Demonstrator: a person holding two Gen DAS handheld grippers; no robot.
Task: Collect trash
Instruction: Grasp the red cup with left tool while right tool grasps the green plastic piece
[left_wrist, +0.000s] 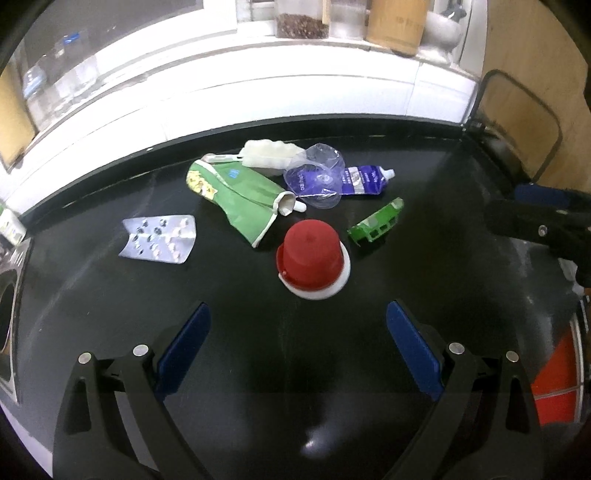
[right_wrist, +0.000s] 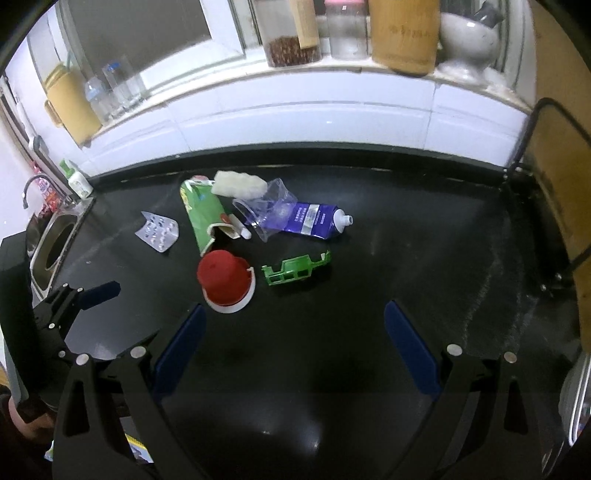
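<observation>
Both grippers hovered over the black surface (left_wrist: 258, 369) with nothing held. The left gripper (left_wrist: 298, 332) had its blue-padded fingers (left_wrist: 184, 347) spread wide apart, and the right gripper (right_wrist: 293, 332) likewise stood with its fingers (right_wrist: 410, 347) well apart.

The trash lay clustered near the back of the surface. A red cup (left_wrist: 312, 258) sat upside down on a white lid, just ahead of the left gripper, so whatever it might contain was hidden. Beside it lay a green plastic piece (left_wrist: 376, 225). A flattened green carton (left_wrist: 236, 195) lay on its side, its open end toward the cup, with a small white tube (left_wrist: 291, 206) at that mouth. A crumpled clear bag (left_wrist: 317, 173) overlapped a blue-and-white squeeze tube (left_wrist: 364, 179), uncapped. A white foam chunk (left_wrist: 266, 151) rested behind the carton, and a silver blister pack (left_wrist: 159, 238), some pockets holding pills, lay apart to the left.

On the windowsill (right_wrist: 295, 70), a clear jar (right_wrist: 293, 40) held brown seeds at the bottom.
</observation>
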